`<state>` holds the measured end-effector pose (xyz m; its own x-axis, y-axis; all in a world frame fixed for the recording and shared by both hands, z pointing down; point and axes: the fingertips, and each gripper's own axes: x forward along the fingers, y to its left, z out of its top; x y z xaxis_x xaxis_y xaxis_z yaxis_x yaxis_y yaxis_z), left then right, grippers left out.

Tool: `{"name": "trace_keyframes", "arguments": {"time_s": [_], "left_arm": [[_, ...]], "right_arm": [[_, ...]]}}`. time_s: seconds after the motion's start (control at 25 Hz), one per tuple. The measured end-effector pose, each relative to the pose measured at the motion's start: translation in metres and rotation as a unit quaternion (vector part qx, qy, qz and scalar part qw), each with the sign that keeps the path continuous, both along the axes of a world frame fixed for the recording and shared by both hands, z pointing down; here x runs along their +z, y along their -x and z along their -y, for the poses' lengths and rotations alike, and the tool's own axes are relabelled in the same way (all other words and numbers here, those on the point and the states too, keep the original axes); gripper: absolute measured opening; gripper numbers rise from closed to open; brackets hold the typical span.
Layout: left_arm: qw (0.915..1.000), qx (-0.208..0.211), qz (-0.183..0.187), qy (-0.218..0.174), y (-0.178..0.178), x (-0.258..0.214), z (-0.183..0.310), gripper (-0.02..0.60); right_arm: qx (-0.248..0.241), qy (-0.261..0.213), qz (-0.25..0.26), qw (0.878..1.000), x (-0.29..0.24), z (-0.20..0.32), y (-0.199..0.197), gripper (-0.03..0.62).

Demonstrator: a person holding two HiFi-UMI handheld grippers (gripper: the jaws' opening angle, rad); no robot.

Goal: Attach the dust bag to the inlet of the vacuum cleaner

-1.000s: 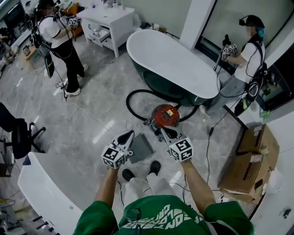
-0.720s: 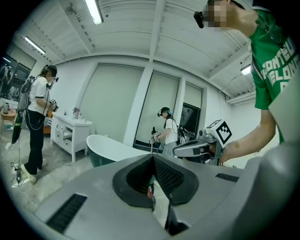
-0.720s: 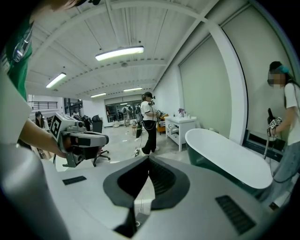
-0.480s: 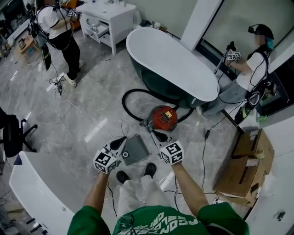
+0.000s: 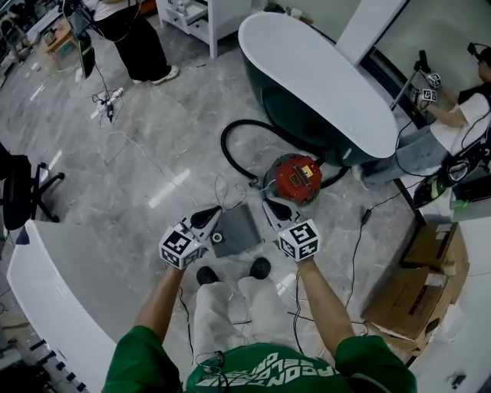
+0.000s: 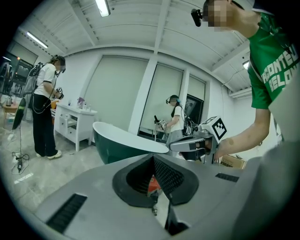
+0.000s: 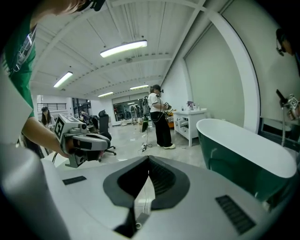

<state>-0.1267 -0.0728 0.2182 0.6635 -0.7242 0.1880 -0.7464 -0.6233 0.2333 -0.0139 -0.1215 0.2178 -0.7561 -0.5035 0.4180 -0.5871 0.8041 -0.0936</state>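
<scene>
The red vacuum cleaner [image 5: 298,178] stands on the grey floor with its black hose [image 5: 234,142] looped to the left. In front of it the grey dust bag [image 5: 238,229] lies flat, its round collar [image 5: 217,238] at the near left corner. My left gripper [image 5: 214,209] hovers over the bag's left edge, shut and holding nothing. My right gripper [image 5: 267,203] hangs just right of the bag, near the vacuum, also shut and holding nothing. Both jaw pairs meet at their tips in the left gripper [image 6: 152,157] and right gripper [image 7: 149,159] views. A red sliver of the vacuum [image 6: 153,184] shows behind the left jaws.
A dark green bathtub [image 5: 322,77] stands behind the vacuum. One person [image 5: 130,23] stands at the far left and another [image 5: 460,115] crouches at the right. Cardboard boxes [image 5: 414,284] sit at the right, a white curved counter [image 5: 46,307] at the near left. Cables [image 5: 357,246] trail over the floor.
The head view has swung down and left, so the vacuum and bag sit more centrally. Both grippers stay shut side by side over the bag. The person at the far left has moved away.
</scene>
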Motion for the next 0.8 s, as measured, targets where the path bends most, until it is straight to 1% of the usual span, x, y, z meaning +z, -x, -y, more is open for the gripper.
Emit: {"name": "trace_keyframes", "arguments": {"time_s": [0.2,0.32,0.4,0.68,0.8], "left_arm": [[1.0,0.005,0.004,-0.001,0.004,0.08,0.01,0.005],[1.0,0.005,0.0,0.004,0.007,0.134,0.016,0.004],[0.9999,0.011,0.01,0.005,0.01,0.169,0.02,0.005],[0.9994,0.03,0.018,-0.005,0.013,0.276,0.044,0.005],[0.999,0.04,0.013,-0.014,0.012,0.312,0.056,0.005]], "right_arm": [[-0.009,-0.008,-0.007,1.0,0.078,0.016,-0.004,0.008],[-0.011,-0.008,-0.011,1.0,0.129,0.025,-0.007,0.008],[-0.011,-0.008,-0.006,1.0,0.16,0.031,-0.008,0.008],[-0.023,-0.021,0.001,1.0,0.259,0.053,-0.004,0.008],[-0.03,-0.03,0.007,0.999,0.293,0.063,-0.002,0.008]]}}
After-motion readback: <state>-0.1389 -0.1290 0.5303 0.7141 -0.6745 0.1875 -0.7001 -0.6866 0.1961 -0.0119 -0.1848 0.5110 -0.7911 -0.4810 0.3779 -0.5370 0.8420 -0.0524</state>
